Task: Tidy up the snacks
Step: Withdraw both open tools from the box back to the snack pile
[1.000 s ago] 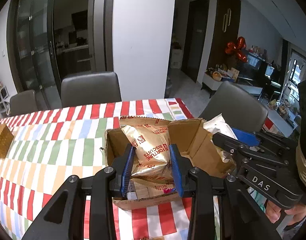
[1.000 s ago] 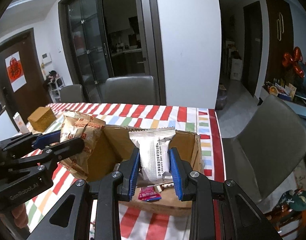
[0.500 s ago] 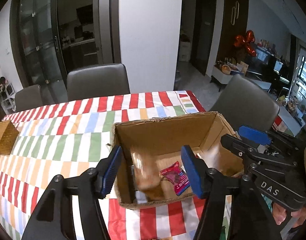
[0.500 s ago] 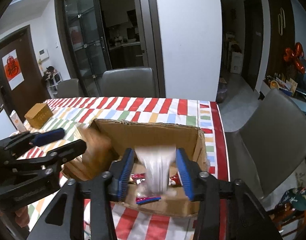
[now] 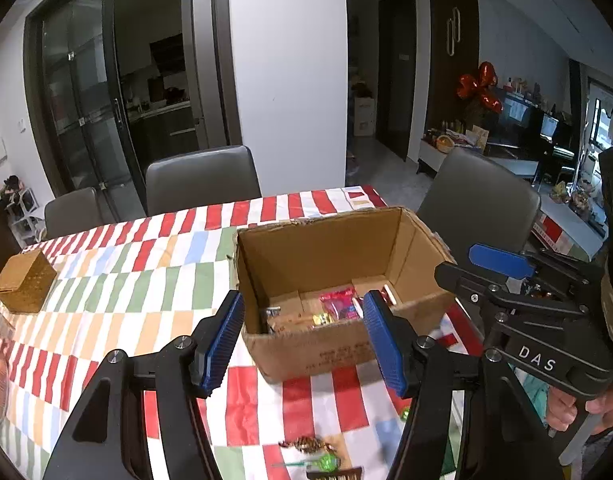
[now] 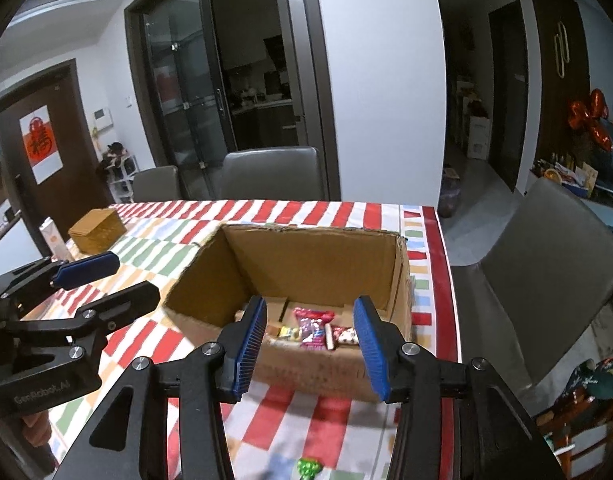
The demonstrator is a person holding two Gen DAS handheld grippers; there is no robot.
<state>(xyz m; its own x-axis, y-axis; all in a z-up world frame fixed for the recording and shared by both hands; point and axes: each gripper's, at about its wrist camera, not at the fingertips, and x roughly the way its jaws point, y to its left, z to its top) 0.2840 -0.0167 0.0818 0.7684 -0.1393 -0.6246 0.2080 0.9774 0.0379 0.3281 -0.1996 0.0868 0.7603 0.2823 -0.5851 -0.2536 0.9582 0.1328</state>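
Note:
An open cardboard box (image 5: pixel 326 248) (image 6: pixel 314 256) stands on the striped tablecloth near the table's right end. Small snack packets lie on its floor, among them a pink packet (image 5: pixel 338 304) (image 6: pixel 312 326). My left gripper (image 5: pixel 302 312) hovers in front of the box's near wall, open, with nothing between its blue pads. My right gripper (image 6: pixel 309 312) is beside it, also open and empty, in front of the same wall. Each gripper shows in the other's view: the right gripper (image 5: pixel 478 266) at the right, the left gripper (image 6: pixel 118 276) at the left. Loose wrapped candies (image 5: pixel 306 444) (image 6: pixel 308 466) lie on the cloth below the grippers.
A small brown woven box (image 5: pixel 24 280) (image 6: pixel 98 230) sits at the far left of the table. Grey chairs stand behind the table (image 5: pixel 202 184) (image 6: pixel 270 172) and at its right end (image 5: pixel 478 200) (image 6: pixel 546 240). The table's right edge runs close to the cardboard box.
The left gripper let go of a gold biscuit pack and the right let go of a white packet, both into the box. Both jaws opened and both grippers drew back from the box.

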